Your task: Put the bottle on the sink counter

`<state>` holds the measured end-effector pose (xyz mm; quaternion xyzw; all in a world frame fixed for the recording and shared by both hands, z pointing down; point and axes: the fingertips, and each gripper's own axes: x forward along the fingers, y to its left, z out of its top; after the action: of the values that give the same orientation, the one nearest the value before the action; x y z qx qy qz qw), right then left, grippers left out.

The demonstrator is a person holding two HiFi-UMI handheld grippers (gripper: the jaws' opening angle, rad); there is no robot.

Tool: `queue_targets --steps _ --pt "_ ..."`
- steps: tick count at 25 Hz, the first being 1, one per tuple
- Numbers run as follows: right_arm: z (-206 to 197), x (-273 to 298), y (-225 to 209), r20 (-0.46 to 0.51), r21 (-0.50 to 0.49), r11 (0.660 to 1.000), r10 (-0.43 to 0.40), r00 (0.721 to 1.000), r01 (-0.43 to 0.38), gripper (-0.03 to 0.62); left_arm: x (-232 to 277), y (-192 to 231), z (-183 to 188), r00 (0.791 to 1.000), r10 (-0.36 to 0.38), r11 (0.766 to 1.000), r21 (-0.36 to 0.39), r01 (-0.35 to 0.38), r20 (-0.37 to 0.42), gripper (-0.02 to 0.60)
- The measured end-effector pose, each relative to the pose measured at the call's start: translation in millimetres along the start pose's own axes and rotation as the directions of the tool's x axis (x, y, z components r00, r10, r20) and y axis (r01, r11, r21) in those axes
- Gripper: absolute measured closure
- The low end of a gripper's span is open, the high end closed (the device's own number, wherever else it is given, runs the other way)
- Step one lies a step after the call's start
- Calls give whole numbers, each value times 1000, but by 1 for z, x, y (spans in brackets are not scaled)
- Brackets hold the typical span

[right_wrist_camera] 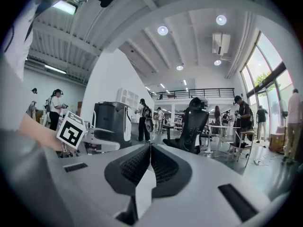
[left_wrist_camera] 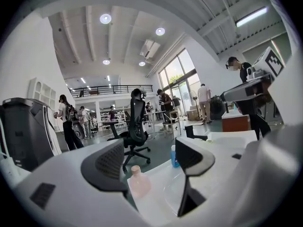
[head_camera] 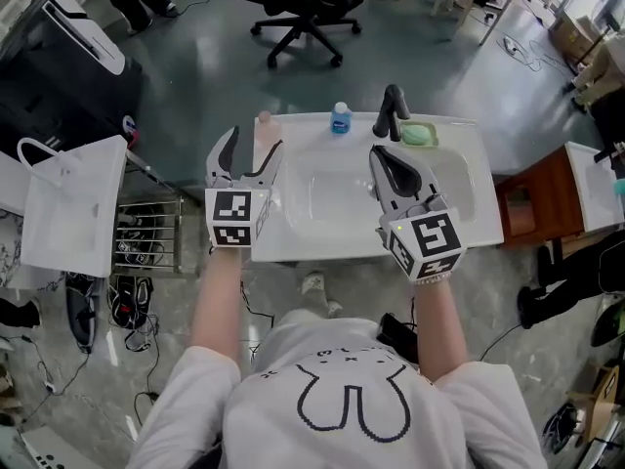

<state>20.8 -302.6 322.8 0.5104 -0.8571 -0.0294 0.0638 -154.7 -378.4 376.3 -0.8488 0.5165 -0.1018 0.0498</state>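
A small pale pink bottle stands upright on the back left corner of the white sink counter. My left gripper is open just short of it, and the bottle shows in the gap between the jaws, clear of both. My right gripper hangs over the basin, shut with its pads pressed together and nothing held.
On the counter's back edge stand a blue bottle, a black faucet and a green soap. A wire rack and white bag sit left of the sink, a wooden cabinet on the right, an office chair behind.
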Motion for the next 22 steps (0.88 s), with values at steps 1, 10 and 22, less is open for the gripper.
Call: queue_targets --steps 1,10,22 --pt "5 -2 0 9 -6 1000 -2 1000 2 565 -4 -1 5 1000 4 1000 -1 -4 10 249" --pt "45 -19 -2 87 -53 998 -13 996 18 565 -49 3 57 992 39 999 33 -43 118 495" --pt "78 -25 1 143 -123 992 -5 990 23 565 -79 19 102 977 92 995 26 -99 193 572"
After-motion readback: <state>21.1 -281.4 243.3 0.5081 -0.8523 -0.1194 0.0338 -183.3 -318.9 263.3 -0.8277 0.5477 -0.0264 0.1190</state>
